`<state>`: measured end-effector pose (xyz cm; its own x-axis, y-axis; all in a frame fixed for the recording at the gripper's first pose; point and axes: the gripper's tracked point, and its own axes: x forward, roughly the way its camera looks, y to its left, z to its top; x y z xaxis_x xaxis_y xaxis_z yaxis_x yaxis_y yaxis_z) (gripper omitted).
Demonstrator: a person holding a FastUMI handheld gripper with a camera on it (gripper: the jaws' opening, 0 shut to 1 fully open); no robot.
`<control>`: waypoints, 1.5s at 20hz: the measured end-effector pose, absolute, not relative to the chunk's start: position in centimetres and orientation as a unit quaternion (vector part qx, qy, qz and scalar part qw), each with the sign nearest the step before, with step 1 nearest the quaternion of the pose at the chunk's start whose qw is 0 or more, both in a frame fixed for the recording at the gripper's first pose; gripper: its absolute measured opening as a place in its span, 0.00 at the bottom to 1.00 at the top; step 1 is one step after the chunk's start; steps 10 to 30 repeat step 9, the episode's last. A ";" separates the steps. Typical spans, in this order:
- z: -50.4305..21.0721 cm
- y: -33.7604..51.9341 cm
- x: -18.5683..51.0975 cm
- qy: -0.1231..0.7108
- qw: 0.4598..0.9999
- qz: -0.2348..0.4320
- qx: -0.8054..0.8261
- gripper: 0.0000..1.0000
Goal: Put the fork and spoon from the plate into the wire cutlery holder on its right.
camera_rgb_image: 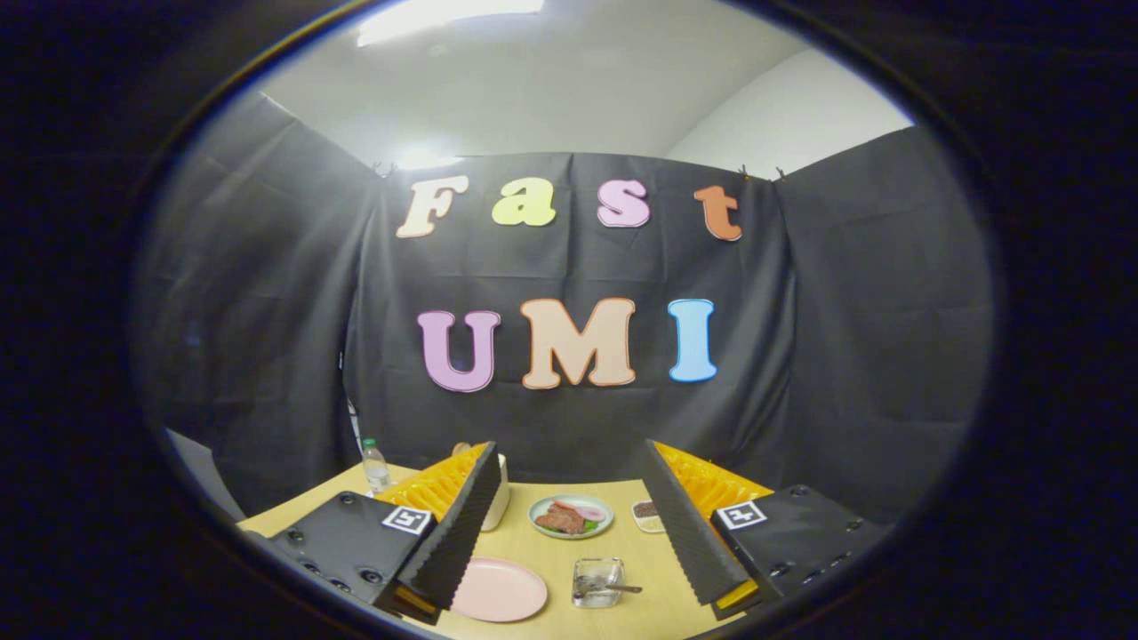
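Black cloth is hung as the booth's wall behind a pale wooden table (622,613), which is seen from above and some way back. Going from left to right, a small clear bottle (375,466) is stood near the far left corner of the table. Next to it, partly hidden behind the left finger, a white cup-like thing (500,498) is seen; what it is cannot be told for sure. Nearer the front edge, just beside the tip of the left finger, a pink plate (502,590) is set, and its visible face is seen bare: no fork or spoon is made out on it. Toward the back edge, between the two fingers, a pale green plate of food (571,516) is placed, and just to its right a small dish (647,515) of dark bits.

To the right of the pink plate, near the front edge, the cutlery holder (597,582) is stood. It is seen as small and glinting, and a thin handle (622,588) is seen poking out of it to the right; whether that is the fork or the spoon, or whether both are inside, cannot be told.

The gripper (573,587) is held wide open above the table, and nothing is gripped between its fingers.

The task is judged to be done or nearly so, with the plate cleared and cutlery lodged in the holder; at most a check that both pieces are in is left.
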<state>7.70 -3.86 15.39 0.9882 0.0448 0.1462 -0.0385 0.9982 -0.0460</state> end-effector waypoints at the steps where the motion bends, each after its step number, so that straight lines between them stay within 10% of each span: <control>1: 14.8 -4.3 7.6 -0.071 0.997 0.019 -0.022 1.00; 30: 12.4 -4.3 7.2 -0.060 0.997 0.053 -0.002 1.00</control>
